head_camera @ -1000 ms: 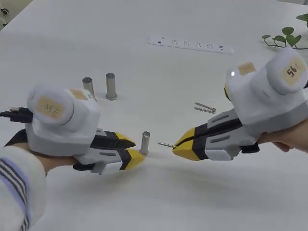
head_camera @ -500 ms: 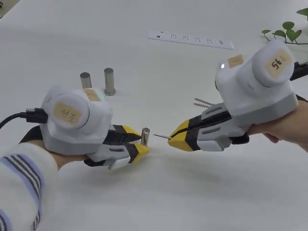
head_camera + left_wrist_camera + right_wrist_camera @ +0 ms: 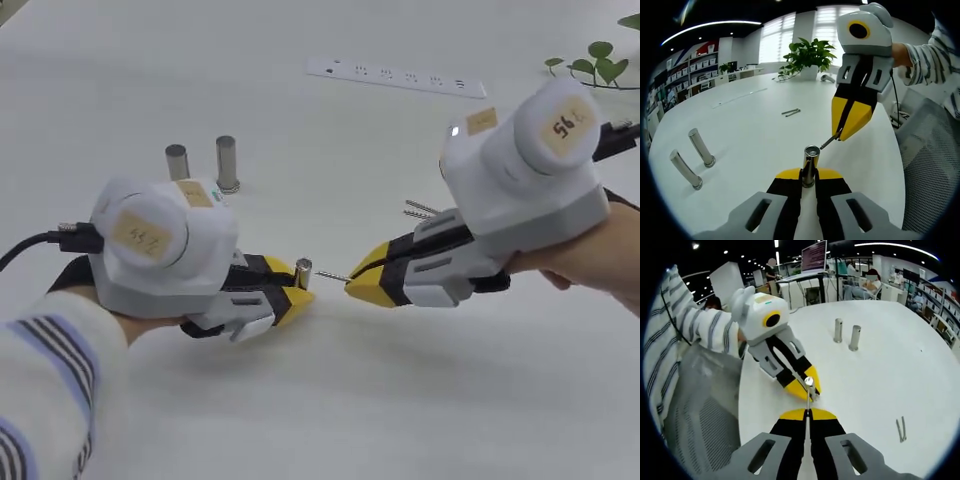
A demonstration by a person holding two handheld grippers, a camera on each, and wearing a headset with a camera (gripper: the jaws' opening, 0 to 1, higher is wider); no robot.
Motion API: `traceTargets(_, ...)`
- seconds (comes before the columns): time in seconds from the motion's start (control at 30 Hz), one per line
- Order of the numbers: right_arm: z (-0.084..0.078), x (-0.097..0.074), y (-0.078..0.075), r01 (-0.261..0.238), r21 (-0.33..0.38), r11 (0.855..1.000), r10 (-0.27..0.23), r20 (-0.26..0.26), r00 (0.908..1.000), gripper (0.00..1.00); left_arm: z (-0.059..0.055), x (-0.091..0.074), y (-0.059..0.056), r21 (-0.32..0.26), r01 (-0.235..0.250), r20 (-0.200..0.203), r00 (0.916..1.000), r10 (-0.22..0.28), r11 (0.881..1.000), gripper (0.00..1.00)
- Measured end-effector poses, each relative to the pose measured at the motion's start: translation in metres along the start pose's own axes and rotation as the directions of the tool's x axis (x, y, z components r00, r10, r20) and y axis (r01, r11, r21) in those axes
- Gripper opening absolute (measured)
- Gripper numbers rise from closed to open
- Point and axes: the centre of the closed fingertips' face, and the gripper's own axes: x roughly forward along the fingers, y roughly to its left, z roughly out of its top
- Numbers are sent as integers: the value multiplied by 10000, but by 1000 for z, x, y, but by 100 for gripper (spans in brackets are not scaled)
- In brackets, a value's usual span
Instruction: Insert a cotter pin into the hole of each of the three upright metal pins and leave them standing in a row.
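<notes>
Left gripper (image 3: 298,291) clamps metal pin (image 3: 302,270), right gripper (image 3: 352,286) holds cotter pin (image 3: 332,276) level.

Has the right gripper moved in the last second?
Yes: measured against the power strip, the right gripper has edged left toward the metal pin held by the left gripper, its cotter pin almost touching.

The white plastic left gripper (image 3: 300,290), with black, yellow-tipped fingers (image 3: 288,304), trails a black cable (image 3: 48,240) at nine o'clock. The matching right gripper (image 3: 350,287) has a round tan sticker (image 3: 563,125) reading 95. A white, dark-striped sleeve (image 3: 40,385) covers the left arm.
</notes>
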Motion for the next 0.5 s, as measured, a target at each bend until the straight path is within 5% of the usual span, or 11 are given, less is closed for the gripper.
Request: traceTargets(0.5,2,4,-2,2,-614,9981,-11,-144,9999,3,0,-1,-5,397,259,226,9994,-269,9989,7)
